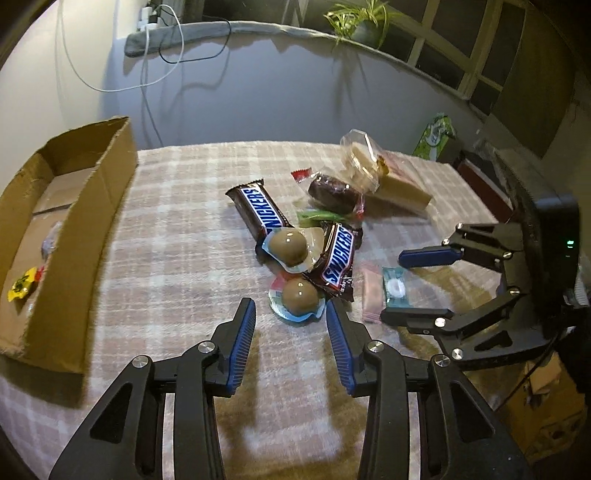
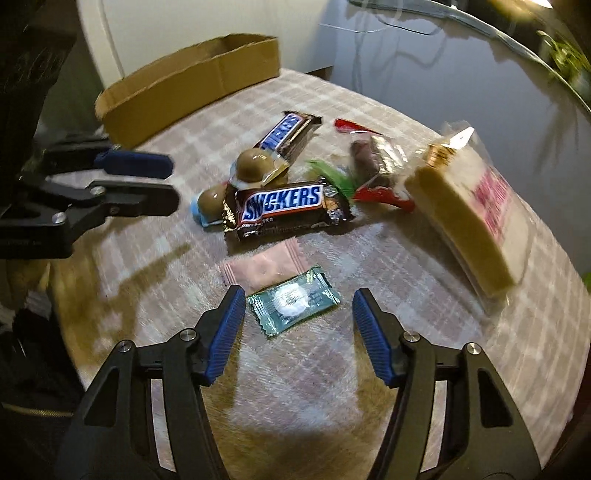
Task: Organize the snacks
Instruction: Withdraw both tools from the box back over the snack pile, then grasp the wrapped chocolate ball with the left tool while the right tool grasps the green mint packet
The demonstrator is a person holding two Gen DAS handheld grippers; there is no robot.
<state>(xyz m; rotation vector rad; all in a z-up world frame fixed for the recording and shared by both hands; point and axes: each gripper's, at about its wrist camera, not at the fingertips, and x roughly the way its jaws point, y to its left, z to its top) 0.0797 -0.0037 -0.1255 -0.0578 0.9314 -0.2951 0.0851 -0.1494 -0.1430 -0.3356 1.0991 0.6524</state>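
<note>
A pile of snacks lies on the plaid cloth: two Snickers bars (image 1: 261,213) (image 1: 338,260), two chocolate balls in blister packs (image 1: 289,244) (image 1: 299,295), a dark cake in clear wrap (image 1: 332,192), and a pale wafer pack (image 1: 400,188). My left gripper (image 1: 291,314) is open, its fingers either side of the nearer chocolate ball (image 2: 211,198). My right gripper (image 2: 298,295) is open around a teal mint packet (image 2: 293,300), beside a pink sachet (image 2: 264,268). The right gripper also shows in the left wrist view (image 1: 402,286), and the left gripper shows in the right wrist view (image 2: 173,182).
An open cardboard box (image 1: 107,184) stands at the left of the table and holds a few small wrapped candies (image 1: 24,286). The box also shows in the right wrist view (image 2: 184,85). A green bag (image 1: 437,134) and a potted plant (image 1: 364,24) stand beyond the table.
</note>
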